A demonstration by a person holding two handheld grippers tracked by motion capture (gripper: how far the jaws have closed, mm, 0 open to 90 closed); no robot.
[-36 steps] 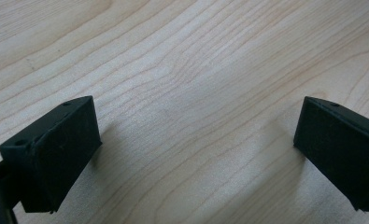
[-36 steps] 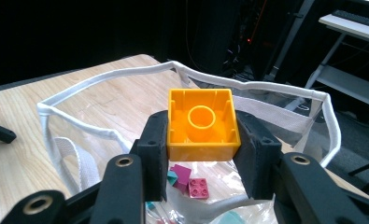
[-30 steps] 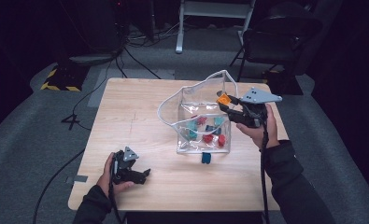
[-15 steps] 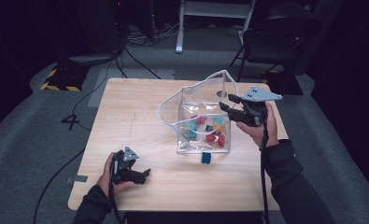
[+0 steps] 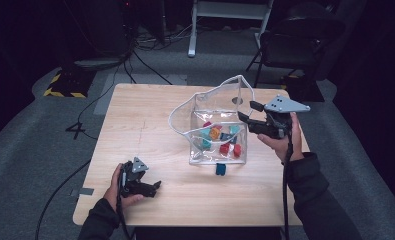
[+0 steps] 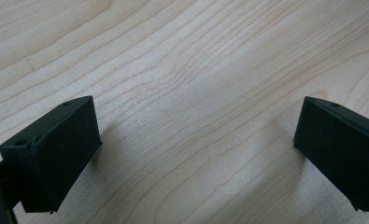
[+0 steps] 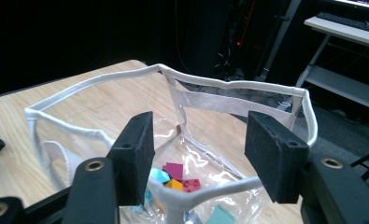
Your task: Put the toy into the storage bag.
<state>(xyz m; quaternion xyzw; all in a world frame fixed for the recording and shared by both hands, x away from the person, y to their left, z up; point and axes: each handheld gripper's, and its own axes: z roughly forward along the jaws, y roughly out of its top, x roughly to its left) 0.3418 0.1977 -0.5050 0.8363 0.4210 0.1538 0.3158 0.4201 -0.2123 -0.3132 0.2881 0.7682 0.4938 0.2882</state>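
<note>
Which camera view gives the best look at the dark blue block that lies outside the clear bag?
The high view shows it best: the dark blue block lies on the table just in front of the clear bag, apart from the blocks inside. The right claw view looks into the bag from above its rim; the left claw view faces bare tabletop.

Black chair (image 5: 297, 42) behind wooden table (image 5: 150, 115), grey floor – hazard-striped block (image 5: 63, 84), white stand (image 5: 230, 12)

Wooden table (image 5: 150, 120): clear bag (image 5: 212, 127), loose blue block (image 5: 220, 169).
</note>
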